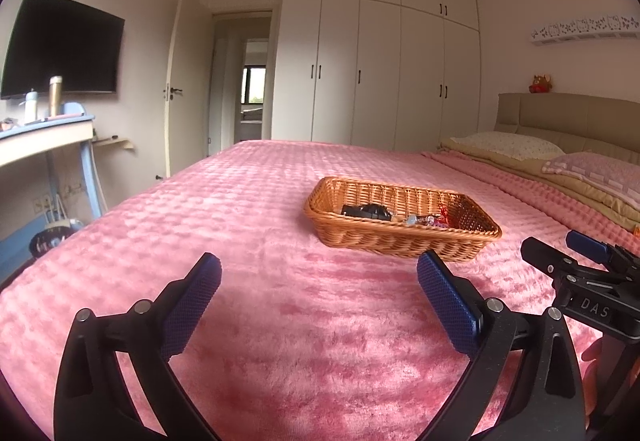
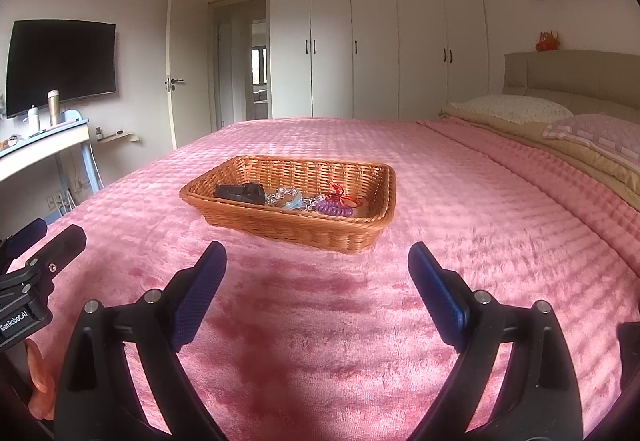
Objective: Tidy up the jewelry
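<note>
Resting on the pink bedspread, a rectangular wicker basket sits at about 12 o'clock from the right gripper and at about 1 o'clock from the left gripper. The jewelry lies inside it in one loose heap along the near wall: a black clip-like piece at the 9 o'clock end, a clear beaded strand in the middle, a purple coiled band and a red string piece toward 3 o'clock. Both grippers hover over bare bedspread short of the basket, each with its blue-padded fingers spread wide and holding nothing. Since every piece is in the basket and none shows on the bedspread, the scene fits either a tangled pile waiting to be sorted or pieces already gathered in; the pictures do not settle which. Whichever holds, any reach into the basket should be made with care: the basket is light and sits on soft plush, so one gripper would do well to steady a rim while the other works. The pieces overlap and the strand and string look likely to snag, so a piece should be pinched at an exposed end and lifted slowly, watching that nothing trails along. The wall is shallow but angled, so a steep approach from above seems safest.
</note>
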Action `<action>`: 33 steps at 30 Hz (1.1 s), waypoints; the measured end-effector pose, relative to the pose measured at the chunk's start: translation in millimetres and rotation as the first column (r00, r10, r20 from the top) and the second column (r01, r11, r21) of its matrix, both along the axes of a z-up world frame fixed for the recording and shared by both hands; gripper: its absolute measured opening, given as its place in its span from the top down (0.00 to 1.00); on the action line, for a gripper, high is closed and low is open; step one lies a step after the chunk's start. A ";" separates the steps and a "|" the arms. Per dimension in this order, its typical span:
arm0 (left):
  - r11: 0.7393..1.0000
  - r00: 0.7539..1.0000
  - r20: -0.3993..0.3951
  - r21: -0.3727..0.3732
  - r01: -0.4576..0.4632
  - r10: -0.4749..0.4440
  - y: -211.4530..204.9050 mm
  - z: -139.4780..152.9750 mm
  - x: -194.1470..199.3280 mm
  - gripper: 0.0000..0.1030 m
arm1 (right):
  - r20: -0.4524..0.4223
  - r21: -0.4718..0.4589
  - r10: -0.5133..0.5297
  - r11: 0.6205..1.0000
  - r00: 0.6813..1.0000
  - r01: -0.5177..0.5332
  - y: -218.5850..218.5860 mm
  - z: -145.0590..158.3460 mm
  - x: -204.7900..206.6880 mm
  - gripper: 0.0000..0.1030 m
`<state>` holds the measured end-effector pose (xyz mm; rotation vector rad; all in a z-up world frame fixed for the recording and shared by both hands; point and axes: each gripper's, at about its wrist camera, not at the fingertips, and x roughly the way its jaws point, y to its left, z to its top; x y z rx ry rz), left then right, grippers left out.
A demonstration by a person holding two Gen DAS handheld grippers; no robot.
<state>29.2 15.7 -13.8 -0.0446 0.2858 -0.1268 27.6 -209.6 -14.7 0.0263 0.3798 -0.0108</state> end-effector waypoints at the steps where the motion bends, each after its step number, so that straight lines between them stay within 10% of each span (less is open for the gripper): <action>1: 1.000 1.000 -0.001 0.000 0.000 0.000 0.0 -0.1 0.1 0.07 | -0.001 0.004 -0.001 1.000 1.000 0.001 -0.7 -0.1 -0.1 0.15; 33: 1.000 1.000 -0.016 -0.008 -0.005 0.005 1.5 -0.3 0.1 0.07 | -0.024 0.023 -0.007 1.000 1.000 0.008 -3.4 -1.6 3.6 0.14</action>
